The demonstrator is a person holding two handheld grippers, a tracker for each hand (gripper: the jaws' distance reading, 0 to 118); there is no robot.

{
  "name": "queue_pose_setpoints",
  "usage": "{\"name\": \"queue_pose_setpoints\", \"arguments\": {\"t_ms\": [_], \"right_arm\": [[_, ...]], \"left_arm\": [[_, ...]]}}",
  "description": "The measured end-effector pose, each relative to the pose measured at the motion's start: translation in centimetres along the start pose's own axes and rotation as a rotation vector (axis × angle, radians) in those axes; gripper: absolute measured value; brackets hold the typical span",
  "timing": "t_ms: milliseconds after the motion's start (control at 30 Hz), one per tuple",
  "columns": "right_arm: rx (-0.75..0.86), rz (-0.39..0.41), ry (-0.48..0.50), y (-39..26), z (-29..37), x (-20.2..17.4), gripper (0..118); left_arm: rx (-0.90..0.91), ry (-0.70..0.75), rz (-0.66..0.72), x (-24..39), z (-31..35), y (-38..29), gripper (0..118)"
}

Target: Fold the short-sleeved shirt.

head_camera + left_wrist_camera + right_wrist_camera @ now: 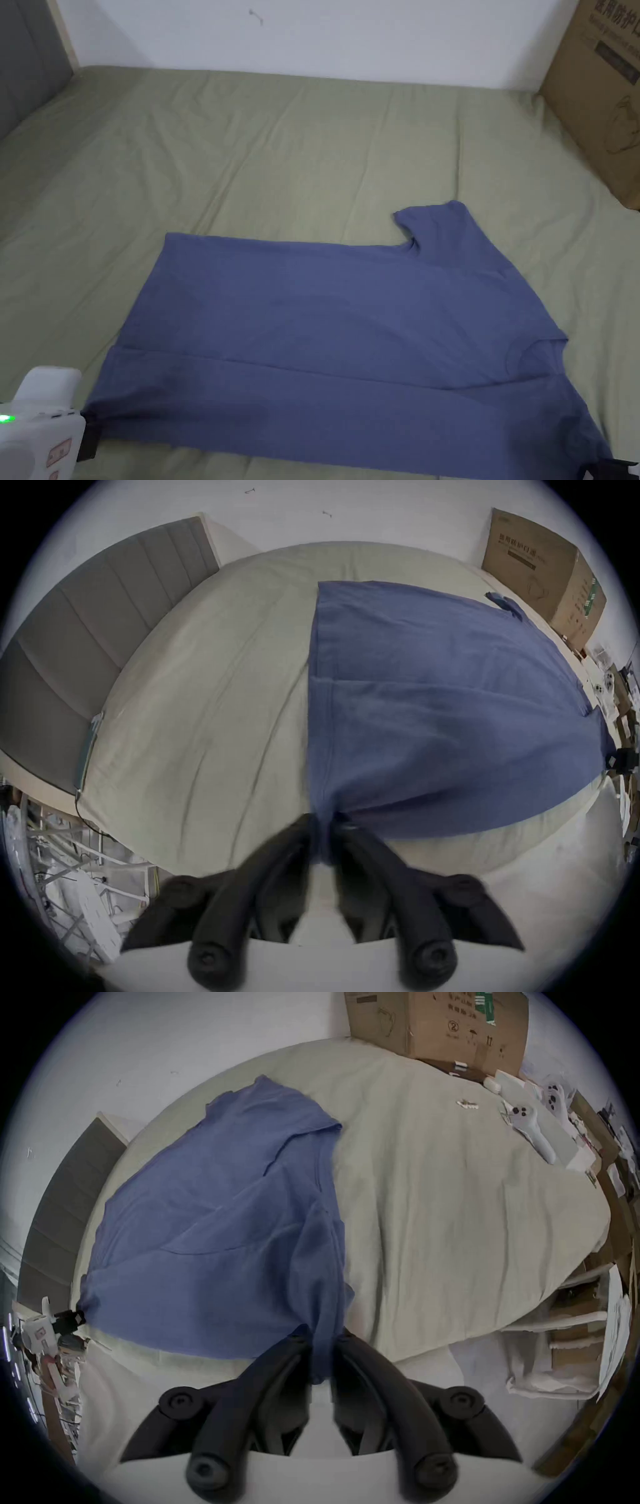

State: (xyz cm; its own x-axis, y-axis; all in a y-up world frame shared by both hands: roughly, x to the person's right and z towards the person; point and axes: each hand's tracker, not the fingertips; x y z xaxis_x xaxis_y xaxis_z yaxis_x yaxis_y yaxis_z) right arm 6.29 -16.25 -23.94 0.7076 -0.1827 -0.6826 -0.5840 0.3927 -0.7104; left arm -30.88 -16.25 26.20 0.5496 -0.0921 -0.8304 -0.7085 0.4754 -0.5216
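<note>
Head view: the blue short-sleeved shirt (350,337) lies spread on the green bed sheet (281,144), one sleeve pointing toward the far wall, the near long edge doubled over.
Head view, left gripper (87,431): white body at the bottom left corner, its dark tip touching the shirt's near left corner.
Head view, right gripper (609,469): only a dark tip at the bottom right, at the shirt's near right corner.
Head view, surroundings: a cardboard box (600,94) stands on the bed at the far right, well apart from the shirt; a grey headboard (28,56) at the far left.
Left gripper view: both black jaws are closed on a bunched corner of the shirt (443,701); the left gripper (323,833) sits at the bed's edge. The box (543,573) is beyond the shirt.
Right gripper view: the right gripper (322,1342) has both jaws pinched on a gathered fold of the shirt (214,1217). White handheld controllers (530,1127) lie near the box (440,1023), apart from the shirt.
</note>
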Motion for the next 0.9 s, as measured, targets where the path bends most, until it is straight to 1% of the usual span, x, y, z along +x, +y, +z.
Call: {"name": "queue_pose_setpoints", "arguments": {"t_ms": [33,67,100,133,167,267,300,333,367,400,433,467,500,533,567,600,667,700,767,800,867,900], "right_arm": [[0.008,0.022,-0.002,0.3,0.3,-0.3,32],[0.005,0.064,-0.043,0.8,0.5,-0.5,51],[0.012,0.098,-0.082,1.1,0.6,-0.7,65],[0.029,0.127,-0.100,1.5,1.0,-0.9,69],[0.046,0.136,-0.109,1.9,1.5,-1.0,69],[0.090,0.133,-0.084,3.8,2.2,-1.3,69],[0.109,0.132,-0.071,4.7,2.3,-1.6,68],[0.133,0.138,-0.052,5.6,2.4,-1.9,57],[0.147,0.150,-0.037,6.5,2.8,-2.6,38],[0.168,0.160,-0.027,7.3,2.7,-3.1,12],[0.184,0.164,-0.020,7.9,2.5,-3.5,1],[0.191,0.154,-0.027,8.4,1.9,-3.8,0],[0.192,0.136,-0.013,8.7,1.0,-4.0,0],[0.161,0.113,0.036,9.2,0.1,-4.1,0],[0.125,0.096,0.054,9.6,-0.5,-4.3,0],[0.104,0.094,0.057,10.2,-1.1,-4.6,0],[0.122,0.104,0.043,11.3,-1.3,-5.0,0],[0.120,0.110,0.051,12.3,-1.7,-5.0,0],[0.126,0.096,0.066,14.9,-2.4,-5.0,0],[0.118,0.097,0.072,16.4,-2.9,-5.0,4],[0.128,0.097,0.061,19.3,-3.9,-5.3,67],[0.128,0.097,0.048,21.1,-4.8,-5.5,92]], "left_arm": [[-0.007,0.011,0.004,-0.1,0.2,0.3,47],[-0.011,0.045,0.009,-0.3,0.5,0.7,68],[-0.004,0.051,0.009,-0.6,0.8,0.9,88],[0.007,0.048,0.018,-0.9,1.3,1.1,106],[0.019,0.048,0.029,-1.0,1.8,1.4,108],[0.112,-0.001,0.058,-0.7,3.7,2.6,107],[0.114,-0.014,0.070,-0.5,4.0,3.3,102],[0.134,-0.047,0.083,-0.1,4.2,3.9,78],[0.163,-0.078,0.094,0.2,4.3,4.4,46],[0.174,-0.104,0.101,0.6,4.2,5.0,11],[0.166,-0.119,0.098,1.1,3.8,5.5,0],[0.154,-0.130,0.092,1.5,3.1,6.0,0],[0.150,-0.125,0.090,2.2,2.4,6.3,0],[0.140,-0.136,0.090,2.7,1.7,6.6,0],[0.109,-0.168,0.084,3.1,1.0,6.9,0],[0.083,-0.175,0.095,3.5,0.4,7.5,0],[0.098,-0.159,0.084,4.0,0.0,8.3,0],[0.097,-0.148,0.088,4.2,-0.3,8.9,0],[0.106,-0.154,0.112,4.0,-0.6,10.3,0],[0.109,-0.159,0.121,4.0,-0.8,11.0,0],[0.115,-0.152,0.123,4.2,-1.1,12.3,0],[0.120,-0.144,0.120,4.3,-1.4,13.0,0]]}}
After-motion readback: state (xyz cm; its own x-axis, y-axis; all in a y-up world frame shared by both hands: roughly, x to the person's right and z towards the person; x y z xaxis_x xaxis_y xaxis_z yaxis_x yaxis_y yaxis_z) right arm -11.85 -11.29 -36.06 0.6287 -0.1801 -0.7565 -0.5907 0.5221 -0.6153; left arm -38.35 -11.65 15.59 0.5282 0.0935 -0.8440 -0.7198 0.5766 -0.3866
